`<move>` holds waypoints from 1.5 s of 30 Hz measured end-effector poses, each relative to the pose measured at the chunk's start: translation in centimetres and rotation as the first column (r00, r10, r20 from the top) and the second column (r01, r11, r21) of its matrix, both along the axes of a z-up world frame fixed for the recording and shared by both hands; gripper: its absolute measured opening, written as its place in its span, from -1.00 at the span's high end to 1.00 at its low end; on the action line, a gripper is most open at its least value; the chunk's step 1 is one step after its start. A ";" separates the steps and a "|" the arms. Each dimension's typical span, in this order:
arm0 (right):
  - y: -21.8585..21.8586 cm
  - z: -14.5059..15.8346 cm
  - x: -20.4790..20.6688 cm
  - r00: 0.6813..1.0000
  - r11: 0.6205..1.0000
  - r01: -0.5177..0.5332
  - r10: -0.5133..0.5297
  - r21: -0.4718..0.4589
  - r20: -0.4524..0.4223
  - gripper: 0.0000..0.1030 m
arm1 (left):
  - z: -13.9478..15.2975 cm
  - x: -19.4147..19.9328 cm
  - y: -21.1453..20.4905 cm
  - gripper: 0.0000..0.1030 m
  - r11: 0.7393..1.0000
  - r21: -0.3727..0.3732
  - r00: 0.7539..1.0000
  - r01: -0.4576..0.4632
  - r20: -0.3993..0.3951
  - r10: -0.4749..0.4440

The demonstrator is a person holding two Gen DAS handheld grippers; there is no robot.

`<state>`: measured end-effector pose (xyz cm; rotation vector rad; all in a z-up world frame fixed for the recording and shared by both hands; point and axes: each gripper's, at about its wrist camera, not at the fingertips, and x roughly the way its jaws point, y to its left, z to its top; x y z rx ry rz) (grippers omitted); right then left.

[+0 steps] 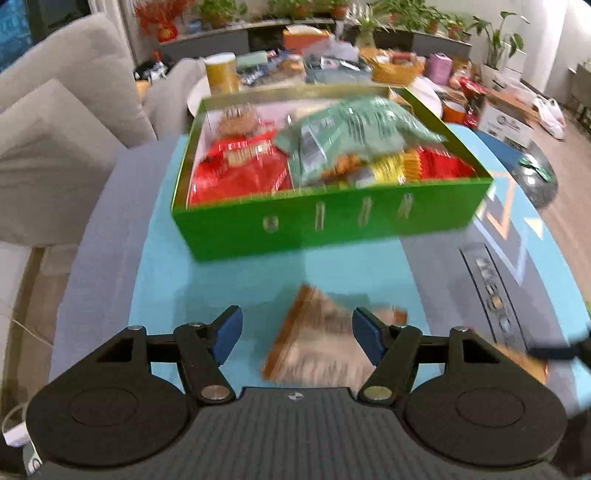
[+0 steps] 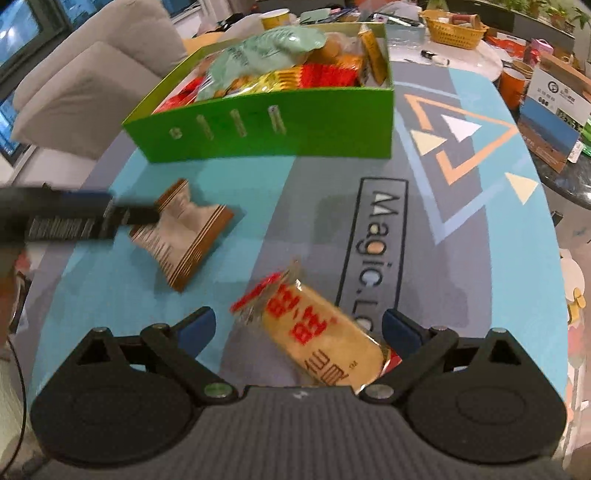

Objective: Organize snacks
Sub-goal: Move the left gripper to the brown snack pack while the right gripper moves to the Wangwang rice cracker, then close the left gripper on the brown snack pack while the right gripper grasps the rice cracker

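Observation:
A green box [image 1: 332, 225] [image 2: 277, 129] stands on the patterned mat, filled with red and yellow snack packs and a pale green bag [image 1: 354, 129] [image 2: 258, 51] on top. In front of it a brown-edged white packet [image 1: 317, 347] [image 2: 184, 240] lies between the jaws of my left gripper [image 1: 297, 338]. These stand open, the left pad well clear of the packet. A rice cracker pack with red print [image 2: 325, 332] lies flat between the open jaws of my right gripper [image 2: 299, 328], and neither pad touches it. The left gripper's finger [image 2: 136, 216] shows over the brown packet.
A grey sofa [image 1: 55, 122] runs along the left. Behind the box a white table holds a yellow can [image 1: 221, 72], a wicker basket [image 2: 454, 31] and several packages. Cardboard boxes [image 1: 506, 118] and an orange cup [image 2: 511, 86] stand at the right.

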<state>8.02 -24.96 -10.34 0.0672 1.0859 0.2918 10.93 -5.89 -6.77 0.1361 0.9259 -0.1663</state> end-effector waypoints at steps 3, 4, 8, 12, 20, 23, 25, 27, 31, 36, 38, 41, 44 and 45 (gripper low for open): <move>0.5 0.1 -1.2 0.999 0.999 -0.032 0.032 -0.008 -0.003 -0.77 | -0.9 1.5 -0.9 -0.23 0.997 0.058 0.999 -0.051 -0.005 0.051; 0.7 0.1 -1.6 0.999 0.999 -0.042 0.042 -0.010 -0.001 -0.77 | -1.2 1.8 -1.2 -0.23 0.996 0.063 0.998 -0.060 -0.012 0.061; 1.0 -0.1 -2.1 0.998 0.998 -0.057 0.057 -0.025 0.006 -0.77 | -1.9 2.2 -2.2 -0.23 0.994 0.056 0.995 -0.091 -0.034 0.093; 0.8 -0.3 -1.7 1.000 1.000 -0.026 0.026 -0.013 0.001 -0.77 | -2.7 1.5 -3.2 -0.23 0.992 0.108 0.994 -0.071 -0.080 0.080; 1.6 -0.4 -1.8 0.998 0.996 -0.058 0.059 -0.061 0.013 -0.77 | -2.2 -2.7 -3.3 -0.23 0.992 0.124 0.997 0.027 -0.075 -0.017; 1.7 -0.6 -1.8 0.998 0.996 -0.062 0.063 -0.069 0.015 -0.77 | -2.2 -3.8 -3.3 -0.23 0.984 0.167 0.997 0.068 -0.055 -0.060; 1.6 -0.6 -1.9 0.998 0.996 -0.064 0.065 -0.064 0.014 -0.77 | -2.3 -4.4 -2.7 -0.23 0.981 0.174 0.995 0.087 -0.065 -0.077; 1.6 -0.6 -2.1 0.998 0.996 -0.066 0.067 -0.062 0.017 -0.77 | -2.2 -5.0 -1.7 -0.23 0.983 0.159 0.993 0.094 -0.079 -0.082; 1.4 -0.5 -2.3 0.998 0.997 -0.058 0.059 -0.052 0.018 -0.77 | -1.4 -6.7 0.3 -0.23 0.986 0.123 0.991 0.111 -0.082 -0.101; 1.4 -0.6 -2.2 0.998 0.998 -0.047 0.048 -0.040 0.026 -0.78 | 0.4 -8.7 3.4 -0.23 0.997 0.051 0.997 0.063 -0.052 -0.061; 1.4 -0.6 -2.1 0.998 0.998 -0.047 0.048 -0.042 0.030 -0.78 | 0.9 -9.2 4.7 -0.23 1.000 0.014 0.999 0.018 -0.047 -0.018; 1.7 -0.6 -1.9 0.998 0.997 -0.049 0.051 -0.052 0.036 -0.78 | 0.9 -9.5 6.1 -0.23 0.999 -0.034 0.997 -0.034 -0.076 0.031; 1.9 -0.7 -1.7 0.998 0.997 -0.044 0.047 -0.067 0.042 -0.78 | 0.3 -9.1 5.9 -0.23 0.996 -0.072 0.992 -0.046 -0.117 0.037; 1.9 -0.7 -1.6 0.998 0.997 -0.038 0.041 -0.073 0.042 -0.78 | 0.1 -9.0 5.7 -0.23 0.996 -0.080 0.992 -0.047 -0.122 0.037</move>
